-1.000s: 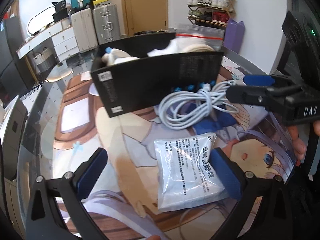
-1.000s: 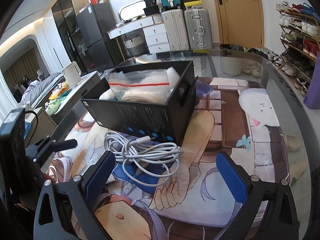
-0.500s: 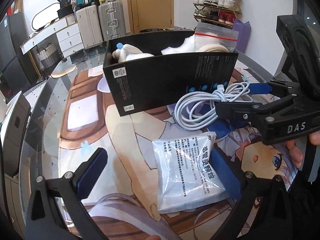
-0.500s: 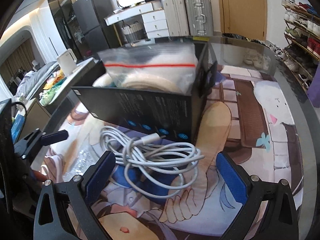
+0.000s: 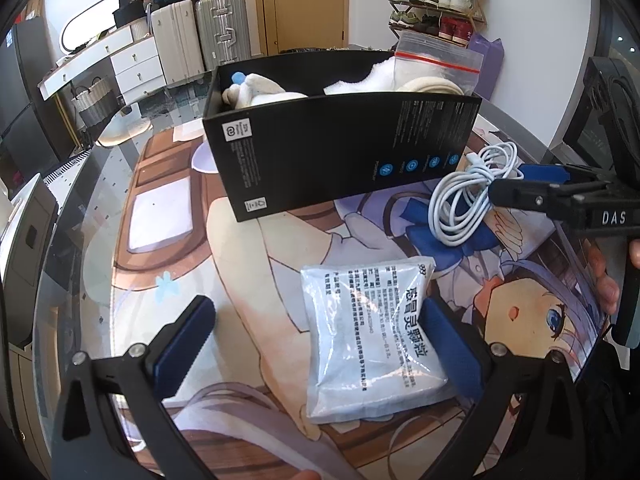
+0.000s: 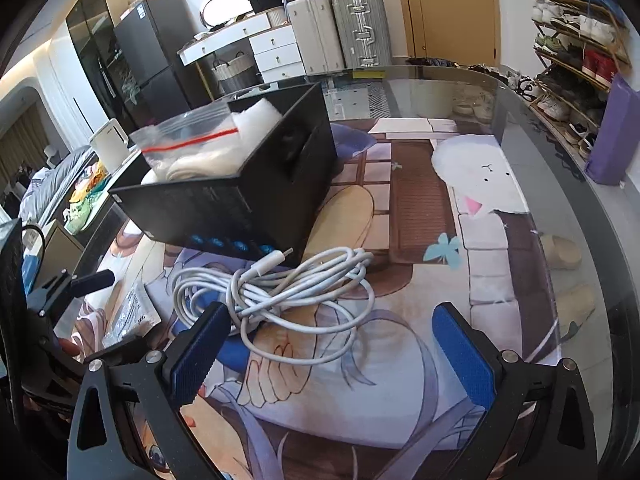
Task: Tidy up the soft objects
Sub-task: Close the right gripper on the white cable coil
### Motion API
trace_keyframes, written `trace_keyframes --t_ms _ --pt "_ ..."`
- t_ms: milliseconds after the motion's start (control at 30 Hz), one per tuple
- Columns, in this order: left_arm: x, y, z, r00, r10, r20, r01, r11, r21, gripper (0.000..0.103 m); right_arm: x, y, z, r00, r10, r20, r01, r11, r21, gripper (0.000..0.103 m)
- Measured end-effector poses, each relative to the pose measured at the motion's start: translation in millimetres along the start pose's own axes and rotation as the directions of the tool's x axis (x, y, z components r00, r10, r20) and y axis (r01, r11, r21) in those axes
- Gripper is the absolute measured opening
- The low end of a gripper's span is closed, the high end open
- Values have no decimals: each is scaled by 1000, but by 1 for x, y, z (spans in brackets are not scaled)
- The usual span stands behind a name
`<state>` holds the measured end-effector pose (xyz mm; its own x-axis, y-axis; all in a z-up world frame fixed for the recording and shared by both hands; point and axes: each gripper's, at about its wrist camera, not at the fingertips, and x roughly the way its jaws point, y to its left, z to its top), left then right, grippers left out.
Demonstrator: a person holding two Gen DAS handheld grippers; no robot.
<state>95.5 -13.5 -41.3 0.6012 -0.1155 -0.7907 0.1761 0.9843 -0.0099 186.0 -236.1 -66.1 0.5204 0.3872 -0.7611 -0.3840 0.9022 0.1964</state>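
Observation:
A black box (image 5: pixel 340 148) stands on the printed mat and holds white soft items and a zip bag (image 5: pixel 436 64); it also shows in the right wrist view (image 6: pixel 256 192). A coiled white cable (image 6: pixel 280 292) lies in front of it, between my right gripper's open fingers, the left pad touching the coil; it also shows in the left wrist view (image 5: pixel 468 196). My right gripper (image 6: pixel 332 344) is open. A silver sachet (image 5: pixel 372 332) lies flat by the right finger of my open left gripper (image 5: pixel 316 340).
The glass table's curved edge (image 6: pixel 592 208) runs along the right. A purple bag (image 6: pixel 612 136) stands beyond it. Suitcases, drawers and a shoe rack line the back of the room. The right gripper's body (image 5: pixel 568 200) reaches in beside the cable.
My right gripper has moved forward and lower, so the cable coil now lies between its fingers. The left gripper has stayed by the sachet, with its view shifted slightly.

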Motion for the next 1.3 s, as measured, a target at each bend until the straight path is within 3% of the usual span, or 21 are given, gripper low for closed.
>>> trace_keyframes --t_ms 467,700,967,1300 --pt "2 6 1 1000 -13 -7 12 1000 -21 103 10 13 5 1000 2 11 -2 1000 -24 102" --pt "3 6 0 1000 -9 -8 9 1000 -18 103 12 13 6 999 26 18 -26 999 -22 94" --pt "4 3 0 1000 -4 -10 4 1000 -13 103 12 15 5 999 45 24 -44 999 -22 92" --pt "4 3 0 1000 -3 -11 3 1000 -13 103 8 17 3 997 63 45 -61 997 -46 71"
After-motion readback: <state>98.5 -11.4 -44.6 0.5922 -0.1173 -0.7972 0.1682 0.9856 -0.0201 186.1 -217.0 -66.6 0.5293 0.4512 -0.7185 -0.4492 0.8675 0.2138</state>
